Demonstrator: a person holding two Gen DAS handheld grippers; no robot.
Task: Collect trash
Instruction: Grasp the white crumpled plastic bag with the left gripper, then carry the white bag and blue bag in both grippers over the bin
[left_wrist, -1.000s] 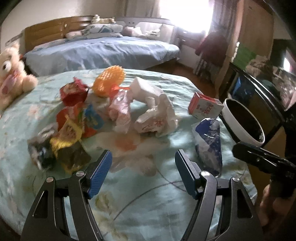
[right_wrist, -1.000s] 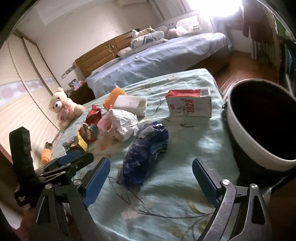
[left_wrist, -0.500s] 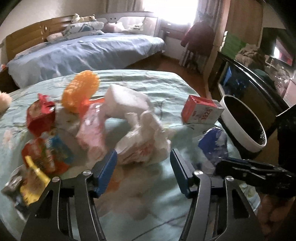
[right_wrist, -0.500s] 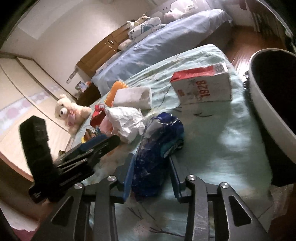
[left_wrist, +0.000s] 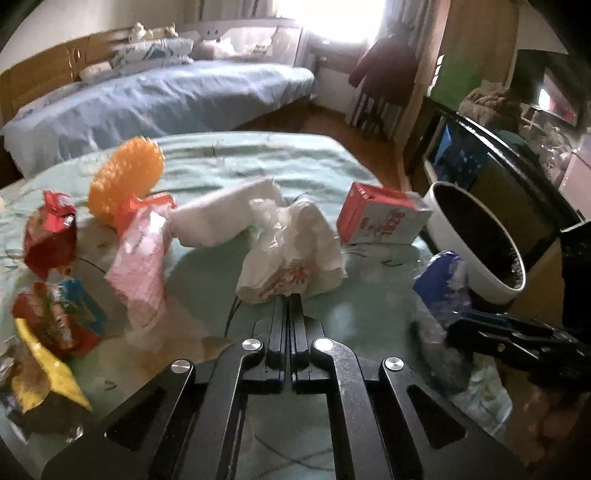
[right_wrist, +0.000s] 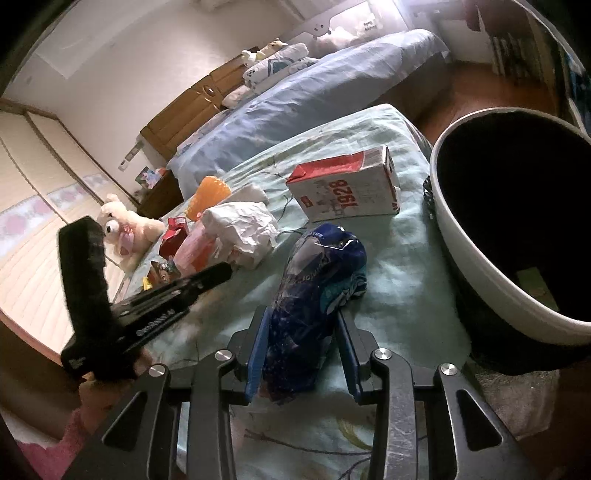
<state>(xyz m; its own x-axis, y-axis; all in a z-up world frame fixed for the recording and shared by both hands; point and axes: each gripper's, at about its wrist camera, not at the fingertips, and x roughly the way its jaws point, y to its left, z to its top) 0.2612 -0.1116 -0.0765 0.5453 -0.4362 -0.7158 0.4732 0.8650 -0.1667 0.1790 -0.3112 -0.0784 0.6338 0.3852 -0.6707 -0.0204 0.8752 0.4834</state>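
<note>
Both sets of jaws have just been closing. Half a second back the left gripper (left_wrist: 287, 295) stood apart in front of the crumpled white bag (left_wrist: 291, 254); now its jaws meet flat together, tips at the bag's near lower edge, and whether a fold is pinched between them cannot be told from either view. A second ago the right gripper (right_wrist: 303, 339) was wide open short of the blue wrapper (right_wrist: 317, 280); now its blue pads (right_wrist: 258, 347) press on the wrapper's two sides, clamped on its near end.

From the right jaws the wrapper runs away lengthwise, long axis in line with the fingers, far end resting on the pale green bed cover (right_wrist: 402, 266). Just to its right, near and close, gapes the white-rimmed bin (right_wrist: 480, 258); the right hand is plainly nearer to it, so a short swing right should carry the wrapper over the rim.

Beyond the wrapper lies the red and white carton (right_wrist: 347, 188). Left of the white bag sit the pink packet (left_wrist: 142, 266), an orange brush (left_wrist: 125, 177) and red snack bags (left_wrist: 50, 232), all yet to be gathered.
</note>
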